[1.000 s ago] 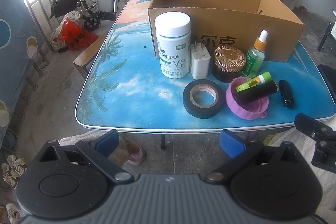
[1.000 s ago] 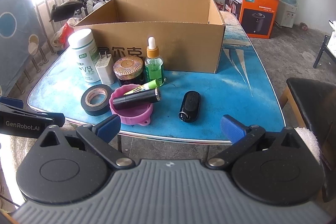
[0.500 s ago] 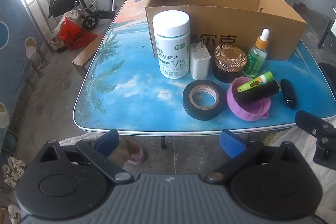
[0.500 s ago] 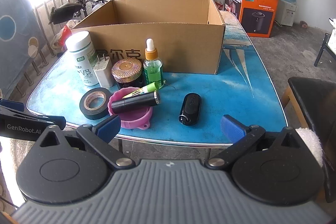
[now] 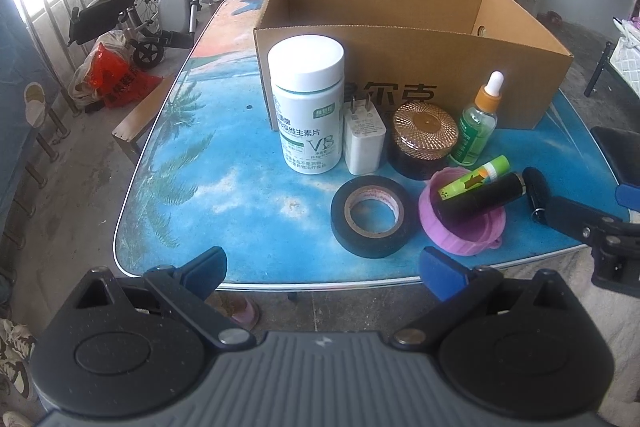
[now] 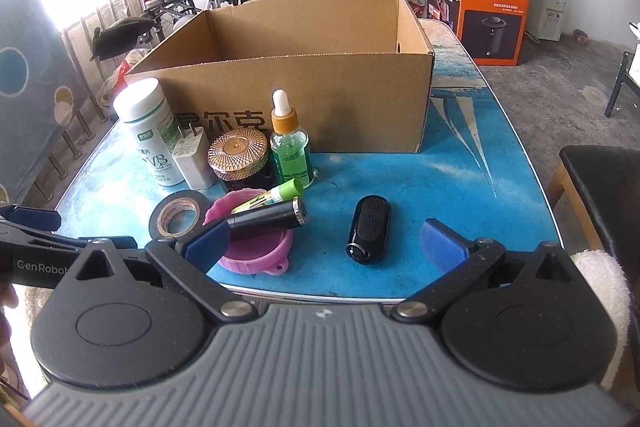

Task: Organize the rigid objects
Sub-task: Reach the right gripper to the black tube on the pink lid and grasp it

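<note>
An open cardboard box stands on the blue table. In front of it are a white vitamin bottle, a white charger plug, a gold-lidded jar, a green dropper bottle, a black tape roll, and a pink lid holding a green tube and a black tube. A black key fob lies to the right. My left gripper is open at the table's front edge. My right gripper is open just before the key fob.
A wheelchair and red bags stand left of the table. An orange Philips carton stands behind on the right. A dark chair seat is at the table's right side.
Both grippers have moved forward toward the table; the objects look larger and nearer. Nothing on the table has moved.
</note>
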A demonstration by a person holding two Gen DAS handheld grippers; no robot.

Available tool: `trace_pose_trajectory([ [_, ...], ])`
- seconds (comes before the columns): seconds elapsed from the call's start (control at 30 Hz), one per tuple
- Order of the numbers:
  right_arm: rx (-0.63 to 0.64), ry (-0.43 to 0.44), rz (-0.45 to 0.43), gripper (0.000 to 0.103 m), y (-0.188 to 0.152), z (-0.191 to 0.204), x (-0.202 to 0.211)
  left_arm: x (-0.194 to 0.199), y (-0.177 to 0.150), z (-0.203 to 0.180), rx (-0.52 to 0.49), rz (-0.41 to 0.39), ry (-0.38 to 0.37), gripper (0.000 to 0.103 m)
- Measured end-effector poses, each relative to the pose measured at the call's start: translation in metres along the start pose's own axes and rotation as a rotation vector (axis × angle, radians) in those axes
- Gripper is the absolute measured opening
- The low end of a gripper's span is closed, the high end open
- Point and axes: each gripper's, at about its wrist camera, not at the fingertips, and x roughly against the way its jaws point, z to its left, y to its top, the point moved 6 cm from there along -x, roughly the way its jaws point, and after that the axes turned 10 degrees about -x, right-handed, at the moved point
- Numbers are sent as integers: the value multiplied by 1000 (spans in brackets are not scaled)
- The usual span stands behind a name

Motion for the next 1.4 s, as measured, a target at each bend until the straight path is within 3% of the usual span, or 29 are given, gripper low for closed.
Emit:
trace_pose_trajectory([
  [0.27,-142,133,-26,98,12,-7,-7,-1,15,-10,-27,-169,-211,101],
  [0.53,-225,234,13,70,12,-5,-31,-11,30,-38,-141,-225,-320,90],
  [0.6,-230,239,29,63,12,-5,-40,-14,33,-47,-180,-225,-340,77],
  [0.73,-247,242,71,54,12,-5,-56,-22,37,-64,-256,-221,-347,66],
  [0.9,-265,232,98,52,13,-10,-71,-34,35,-77,-319,-190,-355,45],
  [1.07,-299,237,147,46,10,-14,-85,-41,32,-81,-352,-167,-344,33],
  [1.2,-309,261,162,33,8,-12,-90,-43,33,-82,-367,-165,-342,32],
  [1.4,-308,274,163,29,10,-11,-81,-44,31,-87,-405,-165,-319,34],
])
